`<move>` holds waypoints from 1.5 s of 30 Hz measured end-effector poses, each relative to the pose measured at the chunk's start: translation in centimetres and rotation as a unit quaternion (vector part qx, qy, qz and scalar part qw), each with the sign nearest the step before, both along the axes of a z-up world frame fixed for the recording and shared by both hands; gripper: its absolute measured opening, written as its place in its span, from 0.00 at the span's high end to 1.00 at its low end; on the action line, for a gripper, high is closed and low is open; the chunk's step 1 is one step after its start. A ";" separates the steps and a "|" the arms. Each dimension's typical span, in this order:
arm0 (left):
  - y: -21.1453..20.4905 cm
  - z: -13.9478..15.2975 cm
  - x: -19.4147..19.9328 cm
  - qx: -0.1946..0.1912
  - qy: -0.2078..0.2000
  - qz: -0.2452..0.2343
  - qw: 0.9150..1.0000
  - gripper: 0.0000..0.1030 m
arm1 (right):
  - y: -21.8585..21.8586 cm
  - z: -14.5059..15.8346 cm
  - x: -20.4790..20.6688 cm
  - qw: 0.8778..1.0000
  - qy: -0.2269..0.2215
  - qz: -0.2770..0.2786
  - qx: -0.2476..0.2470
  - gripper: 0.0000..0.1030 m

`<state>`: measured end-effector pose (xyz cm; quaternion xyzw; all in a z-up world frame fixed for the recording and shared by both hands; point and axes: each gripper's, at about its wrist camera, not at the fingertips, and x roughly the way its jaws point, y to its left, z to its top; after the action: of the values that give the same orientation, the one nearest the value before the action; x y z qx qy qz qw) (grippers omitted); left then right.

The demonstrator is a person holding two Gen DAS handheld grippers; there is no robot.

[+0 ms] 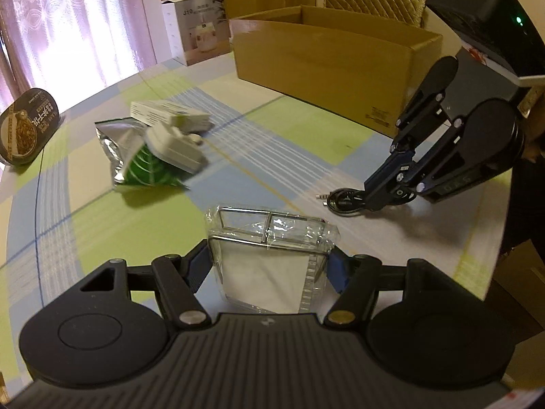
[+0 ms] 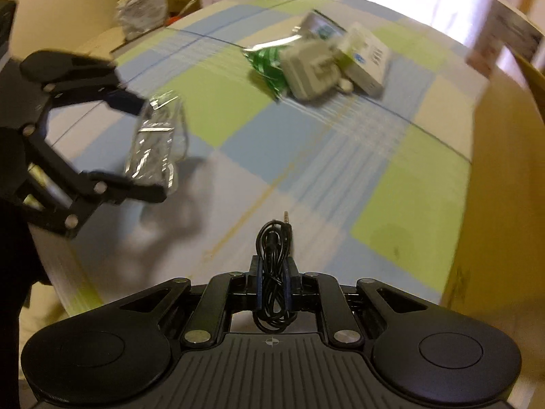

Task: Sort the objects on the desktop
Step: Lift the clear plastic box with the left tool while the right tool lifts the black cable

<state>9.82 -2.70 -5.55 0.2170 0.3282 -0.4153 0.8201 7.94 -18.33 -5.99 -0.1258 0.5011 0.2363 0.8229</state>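
Grasp done on both sides, transfer pending

Left gripper (image 1: 269,266) is clamped on a clear-wrapped packet (image 1: 269,255), held just over the table (image 1: 306,156). Right gripper (image 2: 272,283) is pinched on a coiled black cable (image 2: 274,272) (low, near table level). Next, a carry to the cardboard box (image 1: 327,64) is likely needed; both tools are angled down.

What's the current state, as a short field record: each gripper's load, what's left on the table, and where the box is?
left gripper: shut on clear plastic-wrapped packet
right gripper: shut on coiled black audio cable
left on table: green-and-silver foil pouch, white charger lying on it, white carton behind
far edge: black oval food tub
cardboard box: open, to the right of the pile
tablecloth: blue, green and white check
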 end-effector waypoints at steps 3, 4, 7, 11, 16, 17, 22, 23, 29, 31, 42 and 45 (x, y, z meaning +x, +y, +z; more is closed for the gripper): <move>-0.4 -0.6 -1.3 -0.001 0.004 0.015 1.000 0.38 | -1.0 -0.3 -1.4 1.000 -0.009 -0.021 0.012 0.92; -0.5 -0.8 -1.6 -0.002 0.006 0.022 1.000 0.38 | -1.1 -0.3 -1.9 1.000 -0.018 -0.019 0.008 0.92; -0.4 -1.0 -2.0 -0.011 0.008 0.042 0.999 0.38 | -1.2 -0.5 -2.5 0.999 -0.037 -0.014 0.007 0.91; -0.3 -0.8 -1.7 -0.026 0.015 0.066 0.997 0.37 | -1.5 -0.8 -2.5 0.998 -0.056 -0.023 0.018 0.90; -0.6 -0.9 -1.8 -0.026 0.013 0.065 0.997 0.35 | -0.9 -1.7 -2.6 0.997 -0.079 -0.010 -0.002 0.71; -0.7 -1.0 -1.8 -0.027 0.012 0.065 0.997 0.35 | -0.9 -1.8 -2.6 0.997 -0.082 -0.011 -0.001 0.69; -0.9 -1.2 -1.3 -0.033 0.015 0.068 0.997 0.35 | -1.4 -2.0 -2.5 0.996 -0.085 -0.030 0.028 0.69; -0.9 -1.2 -1.3 -0.033 0.016 0.068 0.997 0.35 | -1.4 -2.1 -2.5 0.995 -0.085 -0.032 0.032 0.69; -1.2 -1.3 -1.0 -0.031 0.020 0.069 0.997 0.35 | -1.1 -1.9 -2.4 0.994 -0.086 -0.046 0.039 0.81; -1.3 -1.3 -0.9 -0.029 0.021 0.069 0.997 0.35 | -1.1 -1.9 -2.5 0.994 -0.084 -0.047 0.041 0.82; -1.2 -0.8 -1.2 -0.033 0.020 0.072 0.997 0.37 | -1.9 -0.7 -3.6 0.993 -0.089 -0.060 0.052 0.83; -1.0 -0.2 -1.7 -0.041 0.019 0.080 0.996 0.38 | -2.1 0.0 -3.8 0.992 -0.096 -0.065 0.057 0.83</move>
<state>8.14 -3.71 -5.78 0.1480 0.3426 -0.3658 0.8526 4.11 -20.46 -5.96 -0.0679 0.4126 0.1972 0.8867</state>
